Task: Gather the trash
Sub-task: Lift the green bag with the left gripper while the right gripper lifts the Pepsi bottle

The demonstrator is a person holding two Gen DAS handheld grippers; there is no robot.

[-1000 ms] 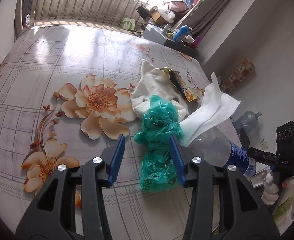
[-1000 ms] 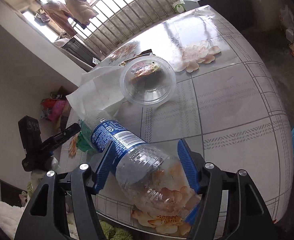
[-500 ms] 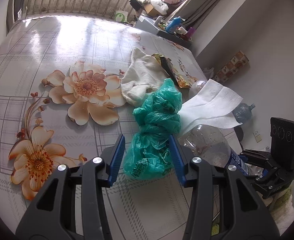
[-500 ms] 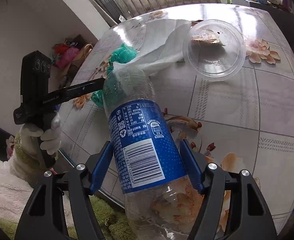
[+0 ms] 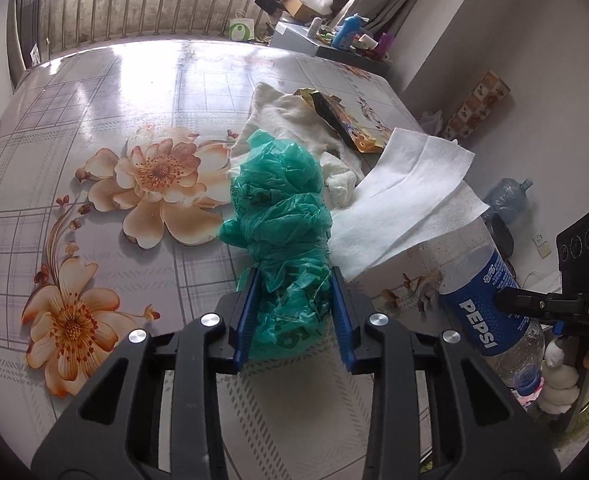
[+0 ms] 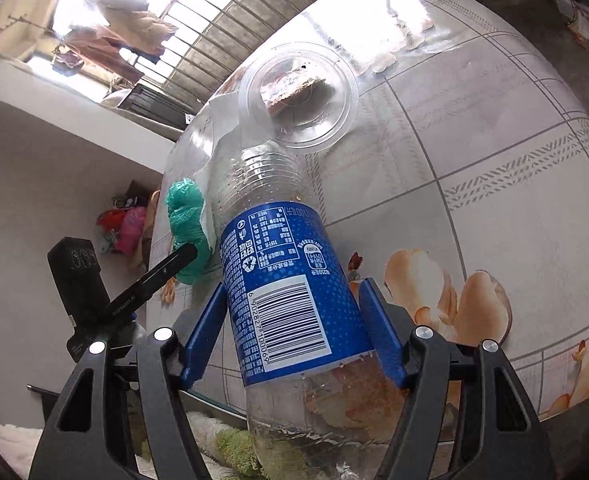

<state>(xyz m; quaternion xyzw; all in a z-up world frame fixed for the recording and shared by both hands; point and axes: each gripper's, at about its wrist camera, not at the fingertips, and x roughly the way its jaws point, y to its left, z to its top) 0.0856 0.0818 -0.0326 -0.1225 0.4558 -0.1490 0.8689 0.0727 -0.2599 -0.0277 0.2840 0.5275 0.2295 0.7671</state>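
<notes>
A crumpled green plastic bag (image 5: pixel 282 200) lies on the flower-patterned table (image 5: pixel 94 100). My left gripper (image 5: pixel 294 276) is closing on the bag's near end, and both blue pads touch it. My right gripper (image 6: pixel 292 286) is shut on a clear Pepsi bottle (image 6: pixel 286 280) with a blue label, held tilted just above the table's edge. In the left wrist view that bottle (image 5: pixel 482 300) sits at the right with a white paper towel (image 5: pixel 406 200) resting on its top. The green bag (image 6: pixel 184 208) also shows left of the bottle in the right wrist view.
A white cloth (image 5: pixel 286 120) and a yellow snack wrapper (image 5: pixel 350 124) lie behind the bag. A clear plastic cup (image 6: pixel 298 96) with brown scraps rests on the table beyond the bottle. A big water jug (image 5: pixel 506 196) stands on the floor. Window bars close the far side.
My left gripper slid forward around the green bag and its jaws narrowed onto it. The right gripper rolled, so the bottle now leans the other way with the cup behind its neck.
</notes>
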